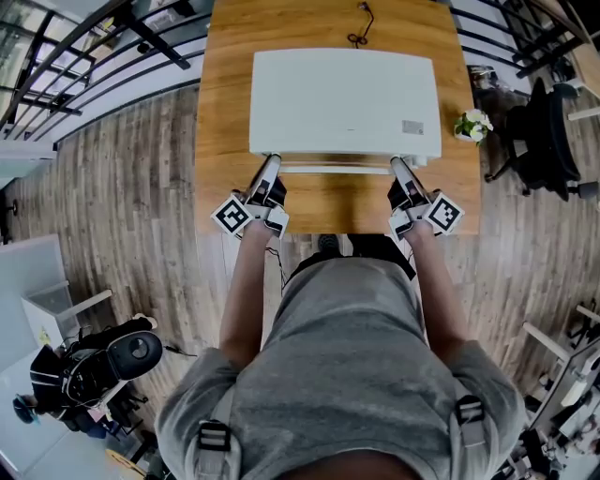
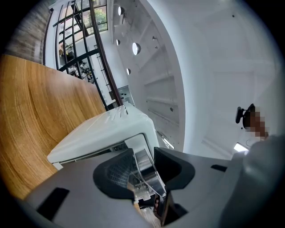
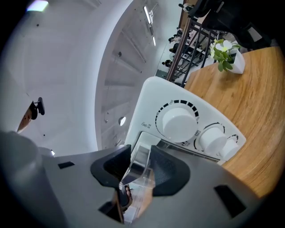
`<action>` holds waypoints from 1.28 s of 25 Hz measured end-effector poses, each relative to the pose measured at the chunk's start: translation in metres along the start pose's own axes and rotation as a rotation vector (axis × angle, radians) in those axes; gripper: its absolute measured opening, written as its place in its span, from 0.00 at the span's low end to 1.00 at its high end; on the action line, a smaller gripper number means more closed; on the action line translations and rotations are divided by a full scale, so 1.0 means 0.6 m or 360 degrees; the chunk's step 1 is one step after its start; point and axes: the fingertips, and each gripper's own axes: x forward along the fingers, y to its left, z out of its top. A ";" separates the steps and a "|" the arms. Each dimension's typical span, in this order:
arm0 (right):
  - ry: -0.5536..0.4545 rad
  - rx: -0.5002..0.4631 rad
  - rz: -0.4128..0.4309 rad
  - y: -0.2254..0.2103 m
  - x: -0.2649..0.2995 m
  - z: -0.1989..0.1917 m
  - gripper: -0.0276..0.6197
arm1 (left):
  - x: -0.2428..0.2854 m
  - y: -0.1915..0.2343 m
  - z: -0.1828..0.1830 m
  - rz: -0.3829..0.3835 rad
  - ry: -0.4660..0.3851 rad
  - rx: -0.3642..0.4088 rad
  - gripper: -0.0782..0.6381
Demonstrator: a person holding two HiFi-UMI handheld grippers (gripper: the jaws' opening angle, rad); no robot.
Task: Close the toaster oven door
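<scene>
A white toaster oven [image 1: 345, 98] stands on the wooden table [image 1: 225, 112], its front toward me and its door up against the body. The door's handle bar [image 1: 337, 170] runs along the front. My left gripper [image 1: 272, 161] is at the bar's left end and my right gripper [image 1: 396, 163] at its right end. In the left gripper view the shiny handle end [image 2: 144, 162] lies between the jaws of the left gripper [image 2: 143, 171], with a slight gap at one pad. In the right gripper view the handle end [image 3: 139, 165] sits between the right gripper's [image 3: 140, 171] pads, beside the white knobs [image 3: 179, 121].
A small potted plant [image 1: 472, 125] stands at the table's right edge. The oven's black cable [image 1: 359, 28] trails over the far side of the table. A black office chair [image 1: 548, 131] is to the right, railings and wooden floor [image 1: 122, 187] to the left.
</scene>
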 end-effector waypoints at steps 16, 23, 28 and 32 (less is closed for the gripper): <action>-0.0054 -0.0015 0.0010 0.004 -0.003 0.004 0.27 | -0.009 -0.001 0.006 0.0023 -0.0172 -0.0041 0.34; -0.0045 -0.0065 0.0043 0.019 -0.016 -0.005 0.29 | -0.019 -0.024 0.009 0.0035 -0.0133 0.0094 0.34; -0.0053 -0.0177 0.0053 0.040 -0.026 -0.010 0.30 | -0.047 -0.012 0.006 0.0263 -0.0082 0.0304 0.34; -0.0062 -0.0300 0.0009 0.046 -0.046 -0.016 0.28 | -0.078 -0.022 0.021 0.0398 -0.0120 0.0545 0.31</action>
